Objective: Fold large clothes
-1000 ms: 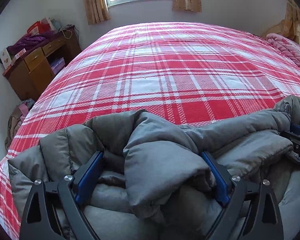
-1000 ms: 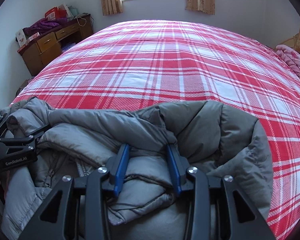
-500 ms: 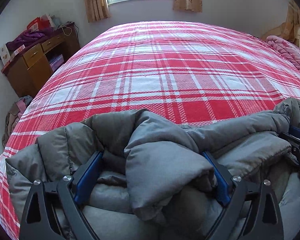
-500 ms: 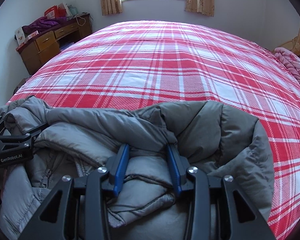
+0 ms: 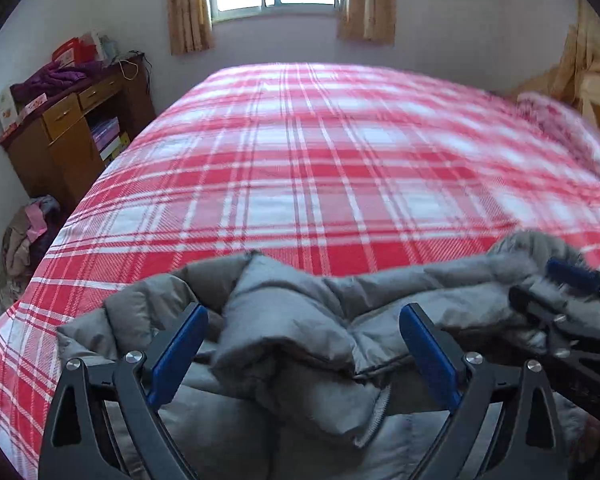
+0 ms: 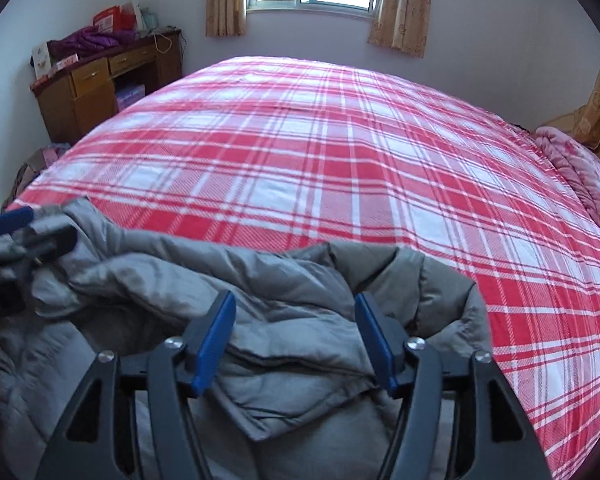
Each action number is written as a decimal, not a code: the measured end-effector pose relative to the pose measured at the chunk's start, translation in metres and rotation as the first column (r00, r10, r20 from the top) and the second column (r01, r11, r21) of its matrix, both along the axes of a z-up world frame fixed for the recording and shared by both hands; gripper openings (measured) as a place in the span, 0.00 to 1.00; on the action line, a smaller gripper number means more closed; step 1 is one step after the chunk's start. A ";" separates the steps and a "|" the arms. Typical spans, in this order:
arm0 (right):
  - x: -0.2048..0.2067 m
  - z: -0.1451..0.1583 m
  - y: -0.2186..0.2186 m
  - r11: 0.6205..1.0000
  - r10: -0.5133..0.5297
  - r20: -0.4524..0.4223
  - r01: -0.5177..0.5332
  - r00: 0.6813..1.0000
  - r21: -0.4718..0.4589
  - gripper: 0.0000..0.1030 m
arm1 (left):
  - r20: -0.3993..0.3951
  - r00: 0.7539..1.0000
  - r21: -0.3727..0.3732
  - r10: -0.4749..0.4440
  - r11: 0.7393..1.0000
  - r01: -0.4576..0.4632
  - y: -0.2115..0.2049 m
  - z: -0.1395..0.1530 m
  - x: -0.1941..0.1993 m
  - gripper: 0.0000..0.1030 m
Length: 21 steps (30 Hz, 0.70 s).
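While the red plaid bed [image 6: 340,152] filled most of both views and lay flat and largely bare, the grey padded jacket [image 6: 284,320] was recorded bunched along its near edge, directly under both grippers. The garment was noted as a rumpled heap of quilted folds, with a zip edge visible low in the left wrist view; no neat rectangle or flat fold was seen. The task was therefore judged to be at an early stage: the jacket had been gathered and brought to the bed, but spreading, squaring and folding all appeared to remain. The left gripper [image 5: 304,344] was seen with its jaws set wide apart and a thick fold of the jacket bulging between them; whether the blue pads pressed on the cloth or merely stood beside it could not be told. The right gripper [image 6: 296,336] was observed with its jaws having just been opening, a fold of the jacket lying between them and gaps visible at both pads, so no hold was judged there. A wooden desk [image 6: 96,88] with purple clothing on top was noted at the far left wall.
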State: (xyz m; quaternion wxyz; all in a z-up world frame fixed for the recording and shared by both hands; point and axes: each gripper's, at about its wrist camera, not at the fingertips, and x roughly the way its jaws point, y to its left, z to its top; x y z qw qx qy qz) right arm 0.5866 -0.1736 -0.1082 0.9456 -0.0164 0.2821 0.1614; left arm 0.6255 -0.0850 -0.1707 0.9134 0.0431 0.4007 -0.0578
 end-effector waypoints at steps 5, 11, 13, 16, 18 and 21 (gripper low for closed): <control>0.002 -0.011 0.027 0.997 0.051 -0.017 -0.051 0.999 -0.050 0.55 | -0.051 0.998 -0.011 0.024 1.000 -0.024 0.003 -0.035 0.009 0.94; 0.013 -0.031 0.026 0.998 0.055 -0.051 -0.056 0.997 -0.020 0.55 | -0.049 0.998 -0.006 0.026 1.000 -0.026 0.002 -0.039 0.009 0.97; 0.013 -0.033 0.028 0.998 0.051 -0.046 -0.052 0.998 -0.027 0.55 | -0.045 0.999 0.003 0.029 1.000 -0.029 0.000 -0.040 0.010 0.97; 0.013 -0.033 0.028 0.998 0.049 -0.045 -0.051 0.998 -0.027 0.55 | -0.046 0.998 0.007 0.030 1.000 -0.030 0.000 -0.040 0.010 0.98; 0.014 -0.034 0.030 0.998 0.049 -0.047 -0.050 0.998 -0.026 0.55 | -0.050 0.998 0.004 0.032 0.999 -0.032 0.001 -0.041 0.010 0.98; 0.017 -0.035 0.031 0.998 0.049 -0.049 -0.050 0.998 -0.030 0.55 | -0.058 0.998 0.017 0.036 0.999 -0.035 -0.001 -0.042 0.013 0.99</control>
